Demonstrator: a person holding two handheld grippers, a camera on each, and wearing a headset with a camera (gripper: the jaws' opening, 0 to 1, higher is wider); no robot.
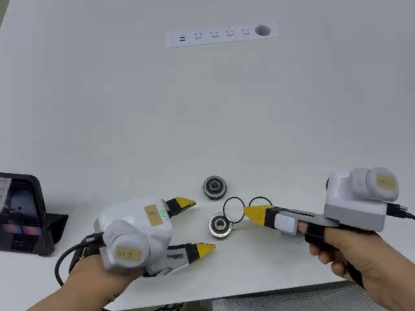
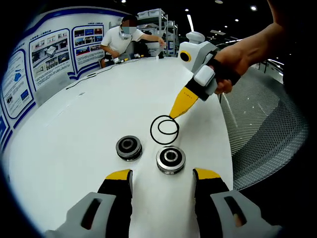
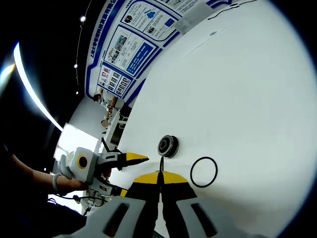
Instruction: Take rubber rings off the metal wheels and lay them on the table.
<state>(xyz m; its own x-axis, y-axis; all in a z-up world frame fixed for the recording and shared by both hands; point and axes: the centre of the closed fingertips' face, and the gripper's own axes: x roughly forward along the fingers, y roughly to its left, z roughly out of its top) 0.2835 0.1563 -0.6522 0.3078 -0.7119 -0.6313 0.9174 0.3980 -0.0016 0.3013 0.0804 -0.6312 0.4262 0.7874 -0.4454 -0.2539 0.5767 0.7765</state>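
Wheels, 2, flat on the white bench [image 1: 130, 97], bores facing up: the darker-rimmed far metal wheel [image 1: 214, 186] and, apart from it, the bright-rimmed near metal wheel [image 1: 220, 225]. Just right of them, the nearer black rubber ring [image 1: 224, 210], thin and round, pinched at its edge in the closed jaws of the right gripper [image 1: 248, 213], edge-on as a thin line in the right gripper view. Behind those jaws, the farther black rubber ring [image 1: 260, 197], flat on the bench. Pointing right at the near metal wheel, the left gripper [image 1: 198, 225], jaws wide apart, holding nothing.
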